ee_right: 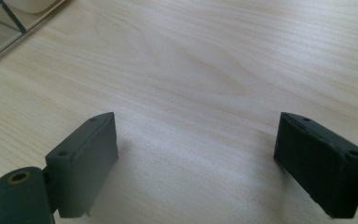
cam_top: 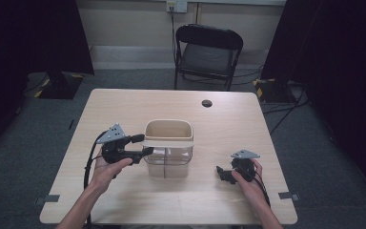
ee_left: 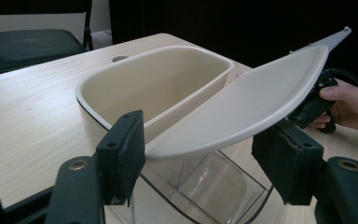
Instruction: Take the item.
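A clear plastic box (cam_top: 168,164) stands mid-table with a cream inner tub (cam_top: 168,130) in its far half. A cream lid (cam_top: 167,143) lies tilted across the box's near half. My left gripper (cam_top: 144,144) is at the box's left side and open. In the left gripper view the lid (ee_left: 247,102) has its near corner between the wide-apart jaws of that gripper (ee_left: 205,147), and neither pad presses it. My right gripper (cam_top: 220,172) rests low on the table right of the box. It is open (ee_right: 196,154) over bare wood.
The light wood table (cam_top: 138,102) has a cable hole (cam_top: 207,103) near its far edge. A black folding chair (cam_top: 208,52) stands beyond it. Dark curtains and stand bases flank the table. Tape marks sit at the table's near corners.
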